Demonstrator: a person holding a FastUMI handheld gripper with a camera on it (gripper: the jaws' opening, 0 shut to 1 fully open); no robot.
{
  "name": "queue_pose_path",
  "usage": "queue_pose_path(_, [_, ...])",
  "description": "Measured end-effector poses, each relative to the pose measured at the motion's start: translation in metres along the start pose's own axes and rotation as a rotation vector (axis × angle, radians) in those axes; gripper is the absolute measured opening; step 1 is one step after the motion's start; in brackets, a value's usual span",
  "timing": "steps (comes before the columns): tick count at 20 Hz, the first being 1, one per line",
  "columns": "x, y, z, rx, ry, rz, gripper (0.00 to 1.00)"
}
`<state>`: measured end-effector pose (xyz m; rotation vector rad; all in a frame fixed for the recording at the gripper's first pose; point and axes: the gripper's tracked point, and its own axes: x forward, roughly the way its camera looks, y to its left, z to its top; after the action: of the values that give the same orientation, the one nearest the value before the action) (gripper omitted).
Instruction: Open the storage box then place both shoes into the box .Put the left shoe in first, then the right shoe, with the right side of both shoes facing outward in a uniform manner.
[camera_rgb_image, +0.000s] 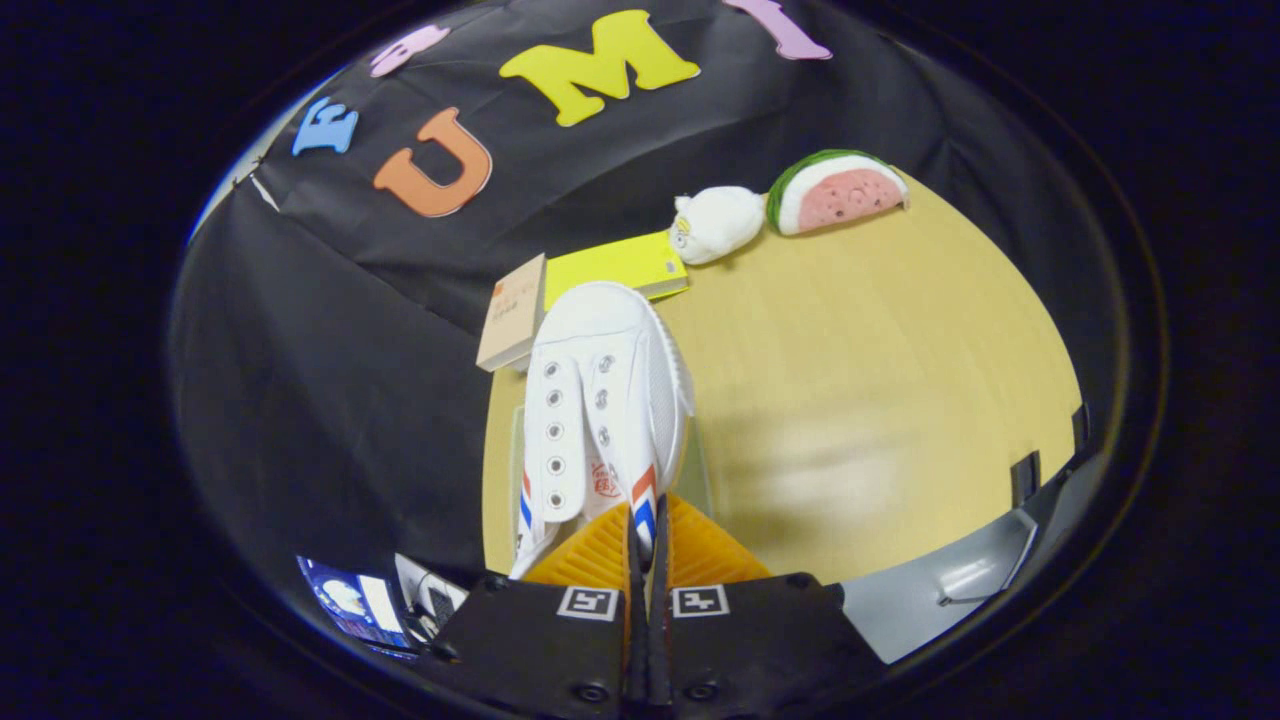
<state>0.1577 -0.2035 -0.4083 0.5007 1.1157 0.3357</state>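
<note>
We've got the shoe (600, 400) pinched at its collar, lifted over the table (860, 400).
Tool (645, 530) clamped on the thin side wall by the heel; canvas looks light, floppy, likely to swing, so hold stays near the stiffer heel rim.

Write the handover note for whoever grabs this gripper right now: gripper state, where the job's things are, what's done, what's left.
Gripper: fingers shut on the side wall of a white shoe, toe pointing away, held above the wooden table.
Beyond the toe: two books, a white plush and a watermelon plush by the wall.
Done: one shoe gripped.
Left: set it in the storage box, then check the other shoe.
</note>
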Motion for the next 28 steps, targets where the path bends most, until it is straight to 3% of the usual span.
queue_pose_path(4, [-0.002,-0.001,0.000,-0.007,0.041,-0.044,0.06])
queue_pose_path(9, [-0.009,-0.001,0.003,-0.083,0.059,-0.180,0.06])
queue_pose_path(17, [-0.016,-0.003,0.004,-0.145,0.088,-0.327,0.06])
queue_pose_path(28, [0.003,-0.019,-0.009,-0.167,0.135,-0.460,0.07])
